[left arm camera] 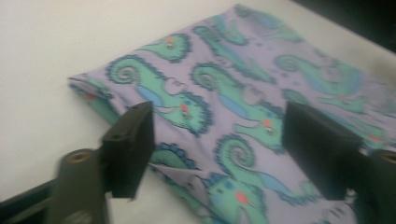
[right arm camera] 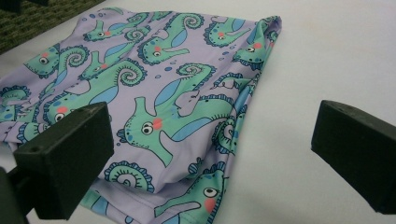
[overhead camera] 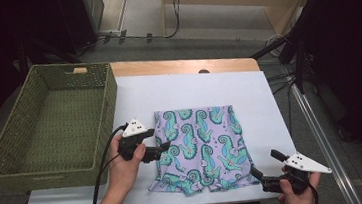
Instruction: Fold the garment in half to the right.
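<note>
Lilac cloth (overhead camera: 201, 148) printed with green seahorses lies folded on the white table (overhead camera: 188, 89), between the two tongs. We see the left gripper (overhead camera: 165, 146) at the cloth's left edge, its jaws apart over the fabric. The right gripper (overhead camera: 265, 164) sits just off the cloth's near right corner, jaws wide apart and holding nothing. A woven green basket (overhead camera: 2, 149) stands beyond the left gripper. We read no writing or label anywhere.

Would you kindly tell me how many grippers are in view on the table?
2: the left gripper at the patterned garment's left edge, the right gripper near its bottom-right corner. Both stand open.
</note>
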`<action>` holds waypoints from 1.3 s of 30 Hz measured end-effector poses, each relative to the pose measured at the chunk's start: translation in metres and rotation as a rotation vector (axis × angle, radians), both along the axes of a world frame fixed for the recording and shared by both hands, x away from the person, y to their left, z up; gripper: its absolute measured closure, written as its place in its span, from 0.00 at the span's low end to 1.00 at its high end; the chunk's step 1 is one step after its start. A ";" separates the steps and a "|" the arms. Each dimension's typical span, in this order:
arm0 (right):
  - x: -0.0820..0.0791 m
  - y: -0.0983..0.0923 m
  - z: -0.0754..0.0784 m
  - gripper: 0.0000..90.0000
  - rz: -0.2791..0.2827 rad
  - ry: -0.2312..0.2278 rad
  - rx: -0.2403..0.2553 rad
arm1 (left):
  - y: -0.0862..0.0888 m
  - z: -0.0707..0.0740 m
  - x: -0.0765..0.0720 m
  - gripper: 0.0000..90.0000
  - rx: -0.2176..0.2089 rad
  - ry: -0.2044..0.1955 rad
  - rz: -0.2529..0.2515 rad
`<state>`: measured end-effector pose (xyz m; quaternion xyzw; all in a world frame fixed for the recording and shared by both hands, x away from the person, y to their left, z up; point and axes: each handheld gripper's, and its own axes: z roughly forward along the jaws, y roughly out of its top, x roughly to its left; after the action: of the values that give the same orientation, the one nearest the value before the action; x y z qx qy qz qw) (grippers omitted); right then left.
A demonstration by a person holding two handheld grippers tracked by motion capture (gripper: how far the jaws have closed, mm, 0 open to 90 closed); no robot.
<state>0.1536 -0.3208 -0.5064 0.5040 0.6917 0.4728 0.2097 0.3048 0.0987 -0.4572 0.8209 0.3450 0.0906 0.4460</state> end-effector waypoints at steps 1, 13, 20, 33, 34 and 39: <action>0.000 0.000 0.000 0.00 -0.001 0.002 -0.001 | -0.001 0.000 0.003 0.37 -0.001 0.002 0.007; 0.001 0.000 -0.003 0.00 0.014 0.015 -0.012 | -0.006 -0.010 0.052 0.93 0.040 0.020 0.166; 0.002 0.000 -0.004 0.00 0.017 0.022 -0.014 | -0.009 -0.023 0.073 0.98 0.088 0.049 0.239; 0.004 0.001 -0.006 0.00 0.024 0.033 -0.023 | -0.013 -0.043 0.102 0.75 0.120 0.068 0.290; 0.004 0.001 -0.006 0.00 0.024 0.033 -0.023 | -0.013 -0.043 0.102 0.72 0.120 0.068 0.290; 0.004 0.003 -0.007 0.00 0.030 0.040 -0.022 | -0.015 -0.047 0.110 0.68 0.084 0.087 0.262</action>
<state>0.1576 -0.3180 -0.5132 0.5004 0.7085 0.4581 0.1943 0.4149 0.0837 -0.5045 0.7899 0.4640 0.1266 0.3804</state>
